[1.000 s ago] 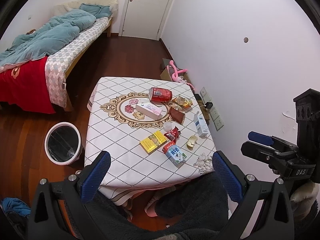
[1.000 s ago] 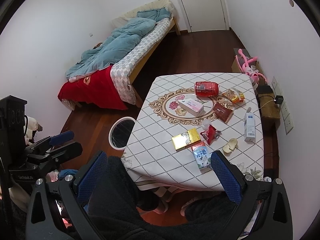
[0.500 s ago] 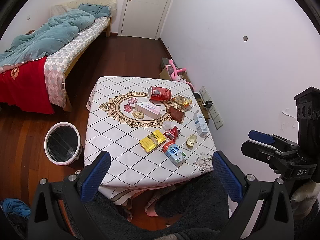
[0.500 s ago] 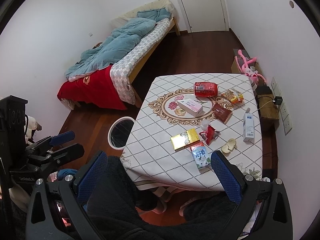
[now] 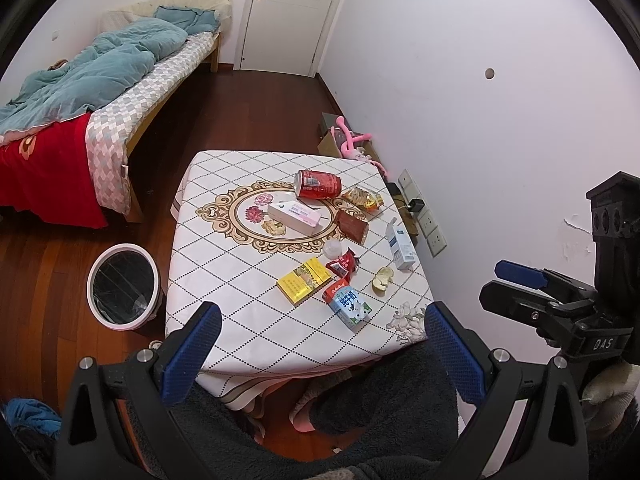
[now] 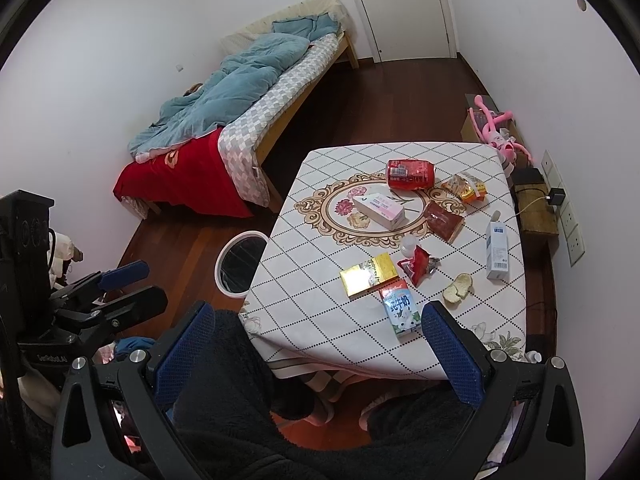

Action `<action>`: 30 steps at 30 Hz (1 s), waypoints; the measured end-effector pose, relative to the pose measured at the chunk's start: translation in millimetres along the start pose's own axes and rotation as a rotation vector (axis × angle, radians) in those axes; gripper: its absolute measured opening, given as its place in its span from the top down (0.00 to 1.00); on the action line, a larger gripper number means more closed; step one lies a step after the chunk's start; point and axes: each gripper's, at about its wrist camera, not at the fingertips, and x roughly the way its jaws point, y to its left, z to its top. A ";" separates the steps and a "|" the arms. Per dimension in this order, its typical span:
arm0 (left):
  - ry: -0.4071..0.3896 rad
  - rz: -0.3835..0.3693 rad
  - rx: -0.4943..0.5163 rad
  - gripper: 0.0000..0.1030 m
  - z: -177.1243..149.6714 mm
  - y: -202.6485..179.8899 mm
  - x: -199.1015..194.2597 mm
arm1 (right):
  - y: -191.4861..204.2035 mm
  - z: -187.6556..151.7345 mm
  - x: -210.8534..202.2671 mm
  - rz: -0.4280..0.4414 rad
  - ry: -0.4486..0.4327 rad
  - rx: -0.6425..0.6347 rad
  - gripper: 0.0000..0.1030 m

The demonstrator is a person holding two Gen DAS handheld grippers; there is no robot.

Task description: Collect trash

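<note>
Trash lies on a table with a diamond-patterned cloth (image 5: 224, 280): a red can (image 5: 318, 184), a pink-white box (image 5: 294, 214), a brown packet (image 5: 352, 226), a yellow pack (image 5: 304, 282), a red wrapper (image 5: 342, 266), a milk carton (image 5: 347, 306), a peel (image 5: 382, 278) and a white-blue carton (image 5: 400, 244). A white bin (image 5: 122, 286) stands on the floor left of the table. My left gripper (image 5: 320, 356) is open and empty, held high before the table's near edge. My right gripper (image 6: 316, 354) is open and empty too; it also shows in the left wrist view (image 5: 520, 284).
A bed with a teal duvet (image 5: 92, 76) and red blanket lies to the left. A white wall runs close along the table's right side, with sockets (image 5: 424, 220) and a pink toy (image 5: 352, 144) by it. The person's dark fleece legs (image 5: 360, 420) are below.
Both views have shifted only slightly; the table sits a touch further left in the frames. Both grippers stay open and nothing on the table has moved.
</note>
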 end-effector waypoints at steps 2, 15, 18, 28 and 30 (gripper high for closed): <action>0.000 0.012 0.001 0.00 0.0 1.9 1.4 | -0.3 0.0 0.6 -0.006 -0.005 0.006 0.00; 0.210 0.341 0.298 0.00 8.7 18.1 234.7 | -148.6 7.4 137.5 -0.286 0.058 0.321 0.24; 0.314 0.308 0.384 0.00 1.0 14.6 284.4 | -191.5 15.1 177.6 -0.336 0.108 0.374 0.24; 0.530 0.156 0.520 0.03 -9.3 3.5 366.3 | -290.5 43.5 289.9 -0.484 0.266 0.407 0.24; 0.542 0.155 0.536 0.15 -10.3 0.0 371.5 | -296.2 45.7 300.7 -0.485 0.282 0.402 0.27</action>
